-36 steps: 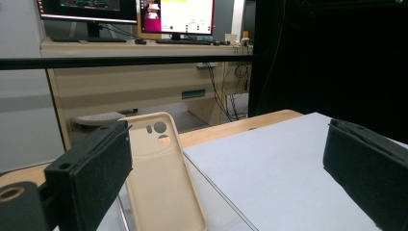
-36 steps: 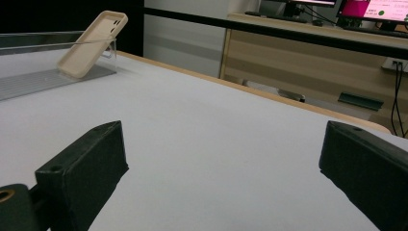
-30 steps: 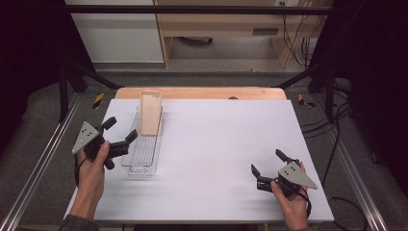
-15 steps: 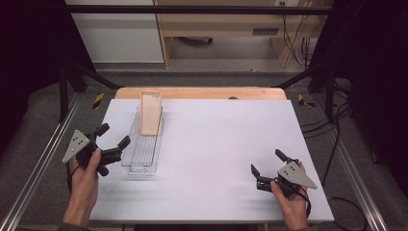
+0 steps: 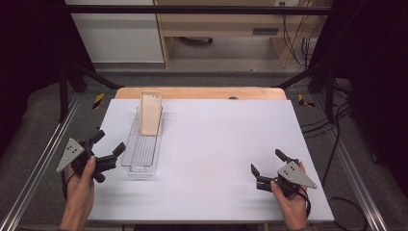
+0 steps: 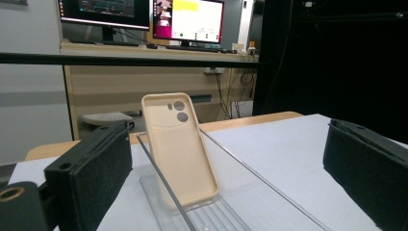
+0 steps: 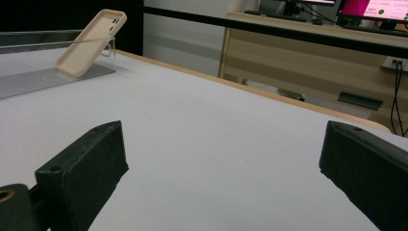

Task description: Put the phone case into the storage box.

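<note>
Beige and matte, a phone case (image 5: 151, 113) stands tilted in a clear plastic tray (image 5: 139, 166), its lower edge on the ribbed floor of the tray and its top leaning against the far end wall. From the left gripper view the case (image 6: 180, 150) shows its hollow inner side, with the round camera cut-outs near the top, and the long side walls of the tray (image 6: 250, 179) run toward the camera on either side of it. The tray lies lengthwise on the left part of the white table (image 5: 216, 144), whose far edge is bare wood. The left gripper (image 5: 108, 147) is held just beside the near left corner of the tray, at the table's left edge, with its jaws spread wide and nothing between them; they point toward the tray without touching it. The right gripper (image 5: 266, 162) hovers low over the near right part of the table, well apart from the tray, its jaws likewise spread wide and empty. In the right gripper view the case (image 7: 91, 43) appears far off to the upper left, leaning in the tray (image 7: 33, 79), with bare white tabletop between it and the jaws. Each gripper is held from below by one of the person's hands.
</note>
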Available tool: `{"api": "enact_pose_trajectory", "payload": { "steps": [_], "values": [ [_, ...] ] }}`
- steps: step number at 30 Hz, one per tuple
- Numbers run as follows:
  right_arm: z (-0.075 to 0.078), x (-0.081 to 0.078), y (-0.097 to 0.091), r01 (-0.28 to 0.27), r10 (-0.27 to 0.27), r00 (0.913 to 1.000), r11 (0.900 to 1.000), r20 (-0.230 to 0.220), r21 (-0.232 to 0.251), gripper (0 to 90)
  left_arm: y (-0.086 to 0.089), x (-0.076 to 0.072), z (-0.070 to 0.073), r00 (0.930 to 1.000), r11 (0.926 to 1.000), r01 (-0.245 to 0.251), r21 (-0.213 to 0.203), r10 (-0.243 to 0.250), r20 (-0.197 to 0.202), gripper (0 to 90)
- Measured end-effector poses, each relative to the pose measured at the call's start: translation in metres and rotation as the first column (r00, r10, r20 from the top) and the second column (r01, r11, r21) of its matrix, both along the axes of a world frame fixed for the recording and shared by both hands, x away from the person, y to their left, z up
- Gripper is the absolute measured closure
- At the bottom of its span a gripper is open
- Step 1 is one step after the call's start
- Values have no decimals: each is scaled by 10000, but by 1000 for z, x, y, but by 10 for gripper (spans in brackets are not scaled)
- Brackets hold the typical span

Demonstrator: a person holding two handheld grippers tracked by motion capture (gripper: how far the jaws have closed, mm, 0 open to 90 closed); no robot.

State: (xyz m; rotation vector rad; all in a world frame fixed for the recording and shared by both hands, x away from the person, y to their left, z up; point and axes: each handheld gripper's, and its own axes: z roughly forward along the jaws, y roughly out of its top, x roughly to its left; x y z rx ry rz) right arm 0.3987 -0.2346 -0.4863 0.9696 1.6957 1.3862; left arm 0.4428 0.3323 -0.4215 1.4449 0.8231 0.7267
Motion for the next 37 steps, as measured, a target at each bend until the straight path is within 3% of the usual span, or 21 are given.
{"api": "enact_pose_trajectory", "payload": {
  "steps": [23, 31, 37],
  "values": [
    [-2, 3, 2, -38, 38, 10000, 10000, -68, -63, 26, -2, -22, -24, 9982, 9984, 534, 176, -539, 264, 27],
    [-2, 5, 0, -8, 11, 10000, 9995, -92, 306, 29, -5, -30, -30, 9975, 9962, 523, 692, -554, 435, 27],
    [-9, 19, 3, 349, -340, 9974, 9993, -629, 128, 47, -7, -27, -36, 9977, 9970, 443, 629, -474, 491, 28]
  ]
}}
